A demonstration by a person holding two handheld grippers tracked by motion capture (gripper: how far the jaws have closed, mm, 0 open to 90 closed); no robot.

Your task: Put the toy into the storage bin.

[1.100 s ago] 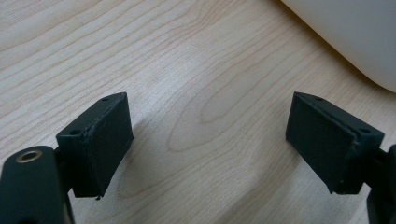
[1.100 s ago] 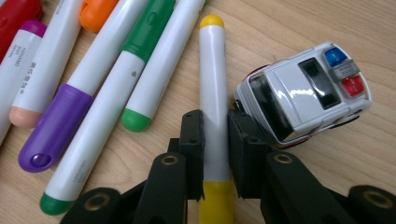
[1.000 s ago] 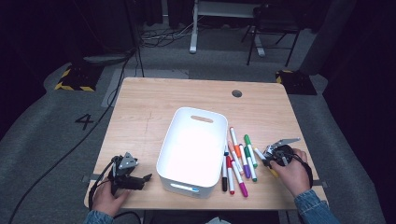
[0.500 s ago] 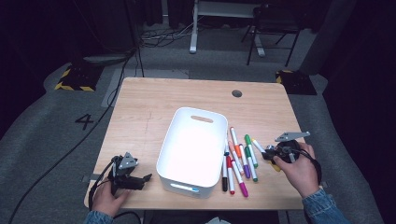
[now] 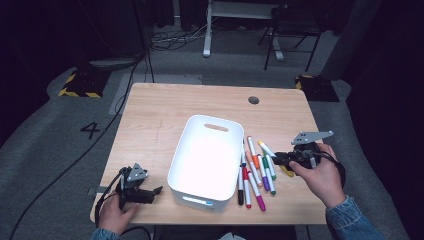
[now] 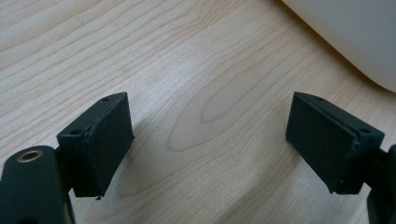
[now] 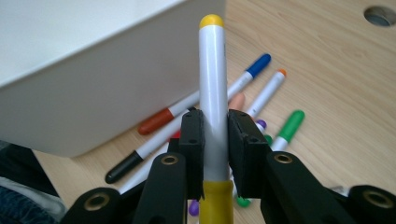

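Note:
A white bin (image 5: 207,155) stands mid-table, with several coloured markers (image 5: 252,172) lying along its right side. My right gripper (image 5: 278,159) is just right of those markers, shut on a yellow marker (image 5: 266,149). In the right gripper view that yellow marker (image 7: 213,84) stands up between the pads of the right gripper (image 7: 215,126), with the bin's wall (image 7: 84,70) behind it on the left. My left gripper (image 5: 155,192) rests at the near left corner, pointing at the bin. In its own view the left gripper (image 6: 210,135) is open over bare wood, near the bin's corner (image 6: 355,37).
The wooden table (image 5: 175,105) has a round cable hole (image 5: 253,100) at the far right. Blue (image 7: 254,67), orange (image 7: 268,91), green (image 7: 289,126), red (image 7: 159,121) and black (image 7: 126,165) markers lie loose beside the bin. Dark floor, cables and a chair lie beyond.
My right hand has lifted a little and drawn slightly away from the row of markers, gripper with it. The left hand and gripper have not moved.

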